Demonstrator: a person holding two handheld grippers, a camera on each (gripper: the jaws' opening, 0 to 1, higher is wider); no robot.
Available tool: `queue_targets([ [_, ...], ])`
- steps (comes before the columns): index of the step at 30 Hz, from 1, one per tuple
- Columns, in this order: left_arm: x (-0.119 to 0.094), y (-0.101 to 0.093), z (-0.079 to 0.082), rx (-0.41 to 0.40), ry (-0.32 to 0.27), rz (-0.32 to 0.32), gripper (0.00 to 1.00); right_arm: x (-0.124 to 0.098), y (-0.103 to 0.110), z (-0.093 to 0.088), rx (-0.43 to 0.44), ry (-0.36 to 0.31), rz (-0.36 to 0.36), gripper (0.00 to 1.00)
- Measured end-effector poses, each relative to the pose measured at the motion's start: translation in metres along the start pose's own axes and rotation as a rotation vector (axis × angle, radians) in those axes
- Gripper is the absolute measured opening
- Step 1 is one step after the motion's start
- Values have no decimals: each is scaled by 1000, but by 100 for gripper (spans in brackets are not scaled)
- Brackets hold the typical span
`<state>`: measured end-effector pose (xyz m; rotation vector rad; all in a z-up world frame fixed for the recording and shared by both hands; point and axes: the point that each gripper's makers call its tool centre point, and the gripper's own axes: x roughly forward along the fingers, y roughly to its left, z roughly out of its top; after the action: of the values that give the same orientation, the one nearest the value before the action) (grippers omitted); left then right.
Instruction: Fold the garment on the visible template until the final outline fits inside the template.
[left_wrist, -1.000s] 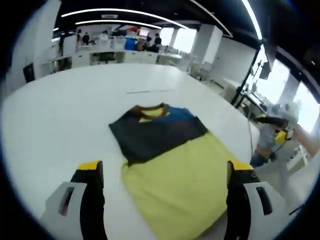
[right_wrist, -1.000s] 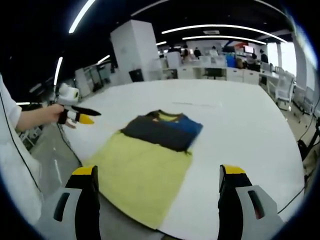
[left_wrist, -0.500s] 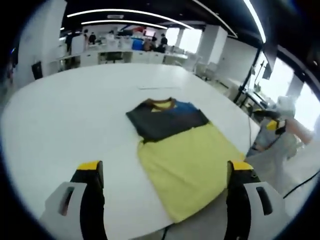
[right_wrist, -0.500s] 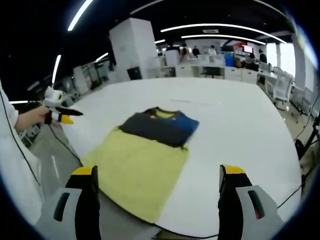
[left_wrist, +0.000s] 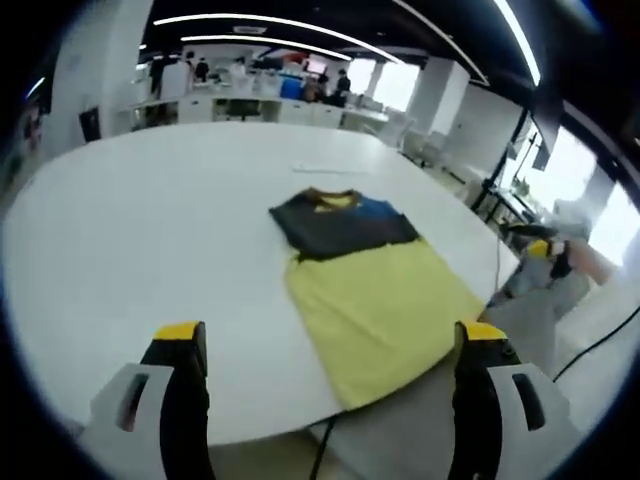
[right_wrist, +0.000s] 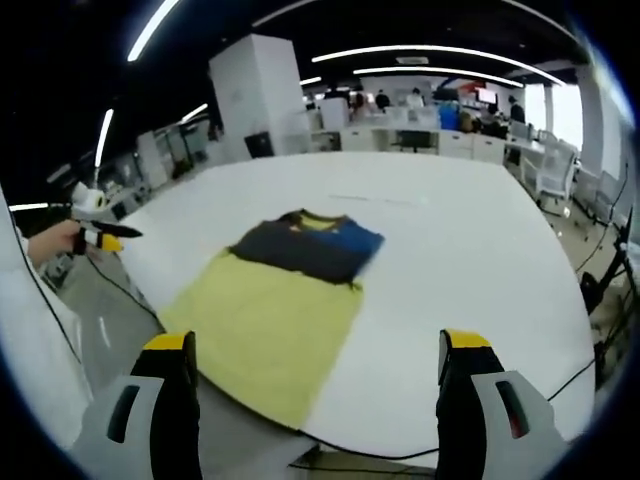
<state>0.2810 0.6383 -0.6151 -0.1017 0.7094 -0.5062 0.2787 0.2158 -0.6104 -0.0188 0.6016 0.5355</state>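
A folded garment (left_wrist: 345, 225), dark grey with a blue part and a yellow collar, lies on the far end of a yellow template sheet (left_wrist: 385, 310) on a white table (left_wrist: 150, 230). My left gripper (left_wrist: 330, 340) is open, held back from the table's near edge and holding nothing. The right gripper (left_wrist: 545, 240) shows at the right, in a hand. In the right gripper view the garment (right_wrist: 305, 243) sits on the template (right_wrist: 265, 330), whose near end overhangs the table edge. My right gripper (right_wrist: 312, 345) is open and holds nothing. The left gripper (right_wrist: 95, 235) hangs far left.
A thin pale strip (left_wrist: 320, 167) lies on the table beyond the garment. A cable (left_wrist: 320, 455) hangs below the table's near edge. Desks, chairs and people stand far behind. A person's white sleeve (right_wrist: 30, 330) fills the left edge.
Both views have drawn back from the table, so the garment and template look smaller and the table edge now shows. The garment itself has not moved.
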Motion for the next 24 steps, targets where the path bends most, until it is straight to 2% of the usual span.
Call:
queue_targets([
  [11, 5, -6, -2, 0, 8, -25, 99, -1, 4, -7, 2, 16, -1, 100],
  [19, 10, -8, -19, -15, 44, -35, 99, 3, 4, -16, 11, 48, 8, 100],
  [22, 13, -9, -27, -22, 62, -39, 99, 5, 4, -23, 21, 78, 15, 94],
  [24, 15, -10, -33, -29, 76, -40, 99, 7, 4, -26, 25, 80, 17, 94],
])
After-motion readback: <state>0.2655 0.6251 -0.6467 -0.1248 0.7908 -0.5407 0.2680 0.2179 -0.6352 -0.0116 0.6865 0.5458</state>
